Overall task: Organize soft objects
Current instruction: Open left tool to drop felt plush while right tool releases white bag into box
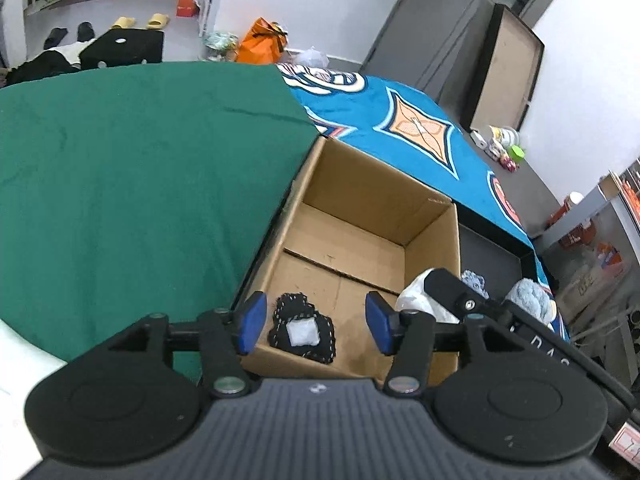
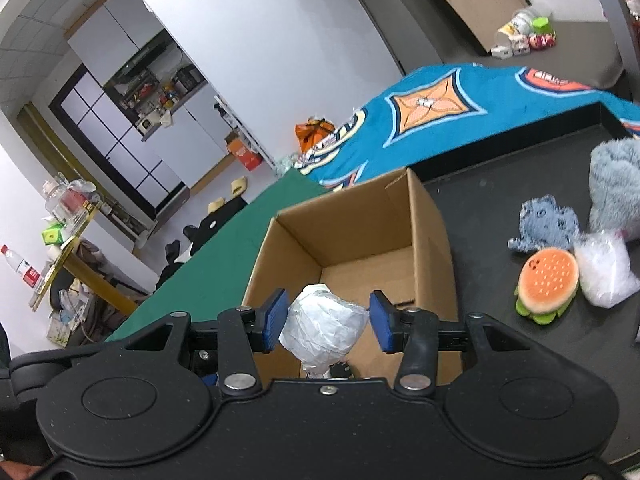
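Observation:
An open cardboard box [image 1: 434, 240] stands between a green cloth and a black tray. On its floor lies a black knitted piece [image 1: 302, 332] with a white patch. My left gripper [image 1: 316, 324] hangs over it, open, its blue pads apart on either side and clear of it. My right gripper [image 2: 328, 320] is shut on a white crumpled bundle [image 2: 324, 332] above the near end of the box [image 2: 432, 232]. In the left wrist view that bundle [image 1: 416, 300] shows by the box's right wall, beside one of the right gripper's fingers [image 1: 448, 286].
On the black tray [image 2: 500, 184] right of the box lie a burger plush [image 2: 548, 284], a grey-blue knitted piece [image 2: 546, 226], a fluffy blue-grey toy [image 2: 616, 184] and a clear bag of white stuffing [image 2: 604, 272]. The green cloth [image 1: 140, 160] spreads left; a blue patterned blanket [image 1: 400, 120] lies behind.

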`<action>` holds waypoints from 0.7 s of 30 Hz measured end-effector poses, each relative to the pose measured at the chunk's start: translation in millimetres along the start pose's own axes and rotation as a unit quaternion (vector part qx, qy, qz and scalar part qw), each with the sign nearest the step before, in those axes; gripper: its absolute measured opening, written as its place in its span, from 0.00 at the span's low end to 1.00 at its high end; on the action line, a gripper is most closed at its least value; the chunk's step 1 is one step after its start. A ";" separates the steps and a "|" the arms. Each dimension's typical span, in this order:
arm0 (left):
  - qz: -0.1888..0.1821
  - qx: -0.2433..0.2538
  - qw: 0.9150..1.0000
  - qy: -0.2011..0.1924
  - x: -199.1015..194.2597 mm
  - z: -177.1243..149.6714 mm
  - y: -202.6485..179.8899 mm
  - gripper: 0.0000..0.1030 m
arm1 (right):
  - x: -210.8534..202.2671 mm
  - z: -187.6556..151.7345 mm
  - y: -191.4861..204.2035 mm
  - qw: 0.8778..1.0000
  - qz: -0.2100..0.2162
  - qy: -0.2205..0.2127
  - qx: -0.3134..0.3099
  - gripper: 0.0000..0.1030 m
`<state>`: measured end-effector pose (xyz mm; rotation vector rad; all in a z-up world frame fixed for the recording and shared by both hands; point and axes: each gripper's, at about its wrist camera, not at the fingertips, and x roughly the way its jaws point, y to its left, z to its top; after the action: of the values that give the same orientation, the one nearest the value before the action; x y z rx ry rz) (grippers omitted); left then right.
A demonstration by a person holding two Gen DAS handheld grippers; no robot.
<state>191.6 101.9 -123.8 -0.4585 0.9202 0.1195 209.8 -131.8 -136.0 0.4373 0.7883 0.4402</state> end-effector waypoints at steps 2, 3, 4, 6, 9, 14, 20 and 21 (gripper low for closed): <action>0.001 -0.005 1.000 -0.004 -2.3 0.4 1.0 0.52 | -0.7 0.6 -0.6 1.000 -0.004 0.002 0.005 0.51; 0.001 -0.006 1.000 -0.005 -2.9 0.7 0.9 0.52 | -1.7 1.0 -1.4 1.000 -0.005 0.002 0.006 0.54; 0.000 -0.006 1.000 -0.004 -3.0 0.9 0.2 0.52 | -3.5 1.8 -2.5 1.000 -0.005 0.002 0.008 0.59; 0.000 -0.004 1.000 -0.005 -3.9 1.3 -1.0 0.52 | -9.7 2.7 -5.4 1.000 -0.005 -0.001 0.011 0.61; 0.004 0.007 1.000 -0.009 -5.0 0.7 -6.6 0.52 | -18.6 4.1 -9.3 1.000 -0.012 -0.007 0.009 0.61; 0.017 0.036 0.999 -0.010 -7.0 -2.3 -19.7 0.56 | -32.1 5.3 -20.2 0.999 -0.026 -0.017 0.014 0.61; 0.029 0.051 0.998 -0.014 -10.6 -7.4 -35.5 0.67 | -46.2 8.9 -38.5 0.998 -0.052 -0.022 0.014 0.62; 0.027 0.053 0.998 -0.013 -10.2 -8.6 -38.3 0.67 | -49.7 9.6 -41.9 0.998 -0.057 -0.024 0.015 0.63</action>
<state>190.2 64.8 -107.5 -0.3341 0.9097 0.1244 194.7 -194.5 -123.5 0.4284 0.7695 0.3113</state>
